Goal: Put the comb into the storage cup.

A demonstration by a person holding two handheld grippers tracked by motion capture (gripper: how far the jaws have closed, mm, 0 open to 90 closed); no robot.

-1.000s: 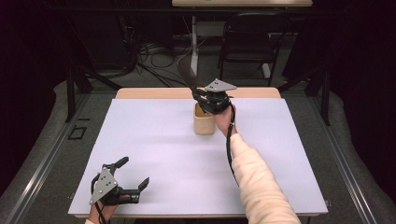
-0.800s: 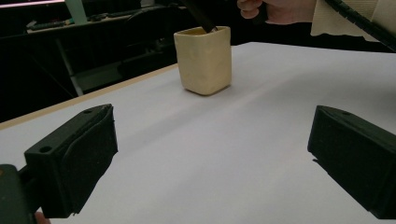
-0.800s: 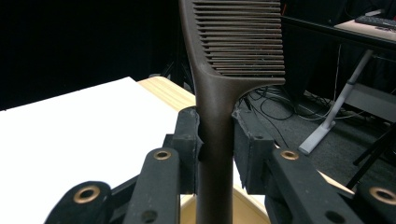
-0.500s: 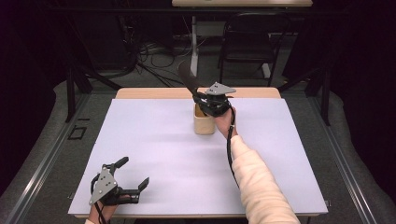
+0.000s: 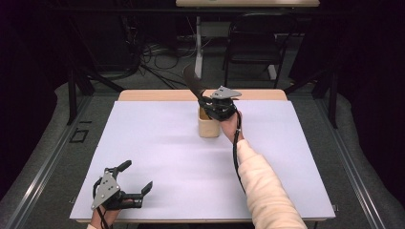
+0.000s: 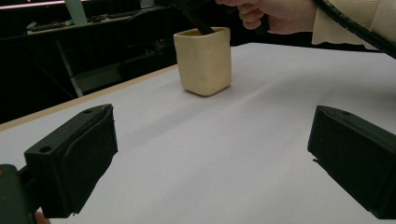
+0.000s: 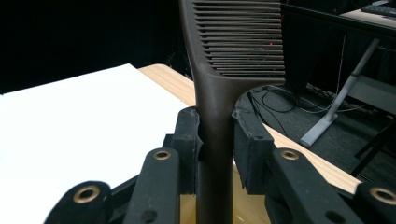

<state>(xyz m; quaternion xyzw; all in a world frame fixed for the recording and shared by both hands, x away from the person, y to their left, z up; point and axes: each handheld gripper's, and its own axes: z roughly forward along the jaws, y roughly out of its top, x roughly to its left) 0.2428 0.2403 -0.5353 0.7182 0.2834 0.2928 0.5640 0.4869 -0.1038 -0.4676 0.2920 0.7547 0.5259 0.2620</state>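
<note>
table: (image 5: 157,157) white top, wood strip along far edge
chair: (image 5: 250,45) stood behind table, dark
cables: (image 5: 157,52) lay tangled on floor beyond

Right hand-held gripper (image 5: 206,106): held at the far end of an outstretched, sleeved forearm, jaws clamped on a comb (image 7: 219,93) handle. Left hand-held gripper (image 5: 136,183): low at the near left edge of the desk (image 5: 157,143), jaws wide apart, nothing between them.
</note>
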